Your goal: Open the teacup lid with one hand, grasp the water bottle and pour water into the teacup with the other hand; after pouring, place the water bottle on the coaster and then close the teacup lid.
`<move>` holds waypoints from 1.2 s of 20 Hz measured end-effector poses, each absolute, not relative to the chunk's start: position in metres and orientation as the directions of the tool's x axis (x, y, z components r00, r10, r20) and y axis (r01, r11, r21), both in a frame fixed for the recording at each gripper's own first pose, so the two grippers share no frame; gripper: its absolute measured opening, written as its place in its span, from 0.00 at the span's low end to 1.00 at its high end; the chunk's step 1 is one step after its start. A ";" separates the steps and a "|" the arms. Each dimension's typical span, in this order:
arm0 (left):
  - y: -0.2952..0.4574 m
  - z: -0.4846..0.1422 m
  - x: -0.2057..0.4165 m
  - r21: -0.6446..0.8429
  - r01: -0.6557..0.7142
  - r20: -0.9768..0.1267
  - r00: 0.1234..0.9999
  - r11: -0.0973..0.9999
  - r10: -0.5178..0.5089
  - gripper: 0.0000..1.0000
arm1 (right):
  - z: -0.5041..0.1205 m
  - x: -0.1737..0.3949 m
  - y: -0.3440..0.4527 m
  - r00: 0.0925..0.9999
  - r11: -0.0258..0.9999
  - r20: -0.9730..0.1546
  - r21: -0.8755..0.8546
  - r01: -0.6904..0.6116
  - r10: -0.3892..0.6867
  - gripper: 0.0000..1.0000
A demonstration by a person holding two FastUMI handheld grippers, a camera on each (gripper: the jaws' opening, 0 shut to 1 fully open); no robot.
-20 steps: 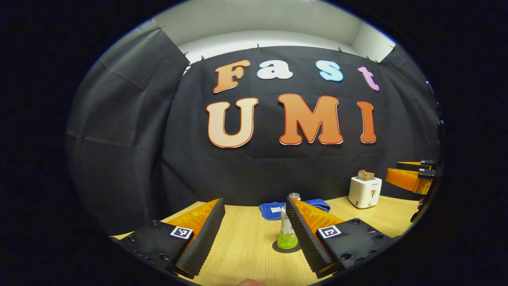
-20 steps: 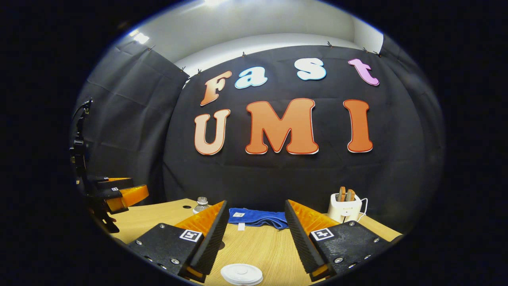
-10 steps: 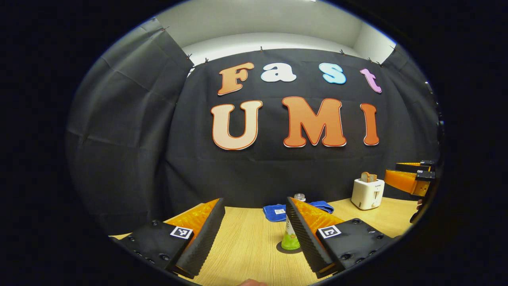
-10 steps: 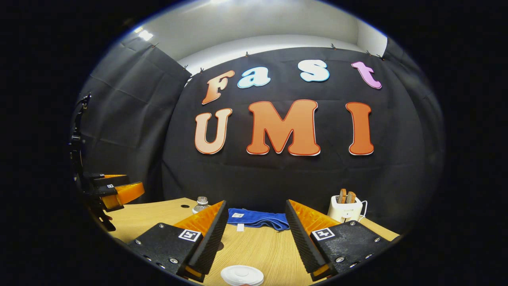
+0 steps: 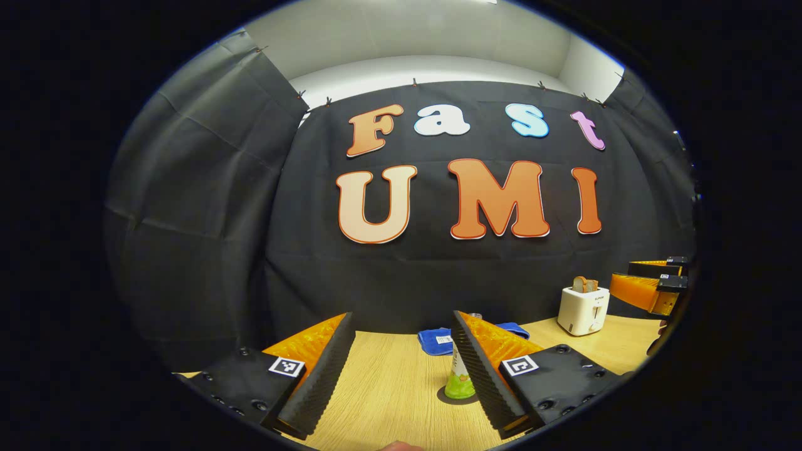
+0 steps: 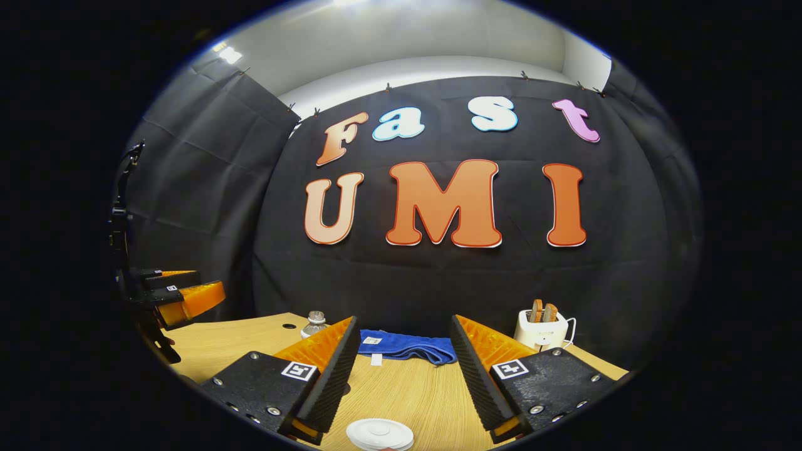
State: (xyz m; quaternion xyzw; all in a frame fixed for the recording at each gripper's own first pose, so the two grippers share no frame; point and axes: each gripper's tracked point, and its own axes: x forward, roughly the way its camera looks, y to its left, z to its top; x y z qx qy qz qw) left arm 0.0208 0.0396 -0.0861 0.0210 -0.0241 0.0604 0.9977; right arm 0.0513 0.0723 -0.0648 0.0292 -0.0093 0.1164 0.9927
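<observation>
- In the left gripper view, the left gripper (image 5: 401, 369) is seen from behind its own two fingers, which are spread wide with nothing held between them, above a light wooden bench (image 5: 388, 394).
- A water bottle (image 5: 459, 379) with a green lower part is stood upright on a dark round coaster (image 5: 455, 397) toward the middle of the bench; it is partly covered by the right-hand finger in this view (the finger is nearer the camera, and contact cannot be told).
- A folded blue cloth (image 5: 438, 339) is laid near the bench's far edge, behind the bottle.
- A white toaster (image 5: 584, 309) with slices of bread standing in it is set toward the far right corner of the bench.
- The other gripper is shown at the right rim of this view, raised above the bench.
- In the right gripper view, the right gripper (image 6: 404, 376) is also held with its jaws wide apart and empty above the bench (image 6: 407, 391).
- A white round teacup lid (image 6: 379, 433) is seen at the near edge of the bench, below and between the fingers; the cup under it is hidden.
- The bottle's cap and neck (image 6: 315, 321) are seen beyond the left-hand finger, near the far left of the bench.
- The blue cloth (image 6: 407, 346) is laid along the far edge, and the toaster (image 6: 542, 327) is stood at the far right.
</observation>
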 end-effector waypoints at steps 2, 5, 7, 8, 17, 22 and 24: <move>0.041 -0.083 0.022 0.047 -0.132 0.056 0.990 0.990 0.129 0.99 | -0.063 0.051 0.070 0.973 0.972 0.029 0.054 -0.229 0.228 0.86; 0.041 -0.082 0.021 0.054 -0.141 0.058 0.989 0.989 0.138 0.98 | -0.065 0.048 0.074 0.968 0.964 0.020 0.082 -0.253 0.252 0.86; 0.040 -0.081 0.022 0.048 -0.138 0.064 0.989 0.989 0.135 0.96 | -0.067 0.049 0.070 0.970 0.966 0.012 0.090 -0.244 0.244 0.87; 0.039 -0.082 0.022 0.045 -0.137 0.063 0.989 0.990 0.134 0.99 | -0.066 0.049 0.068 0.971 0.967 0.013 0.088 -0.240 0.239 0.86; 0.037 -0.075 0.022 0.062 -0.146 0.071 0.987 0.987 0.142 1.00 | -0.059 0.047 0.062 0.972 0.968 0.031 0.084 -0.234 0.233 0.86; 0.033 -0.072 0.023 0.063 -0.151 0.073 0.987 0.987 0.146 0.98 | -0.061 0.048 0.056 0.975 0.972 0.021 0.070 -0.223 0.222 0.86; 0.030 -0.069 0.023 0.064 -0.148 0.077 0.987 0.987 0.143 0.96 | -0.061 0.048 0.055 0.975 0.973 0.019 0.072 -0.221 0.221 0.86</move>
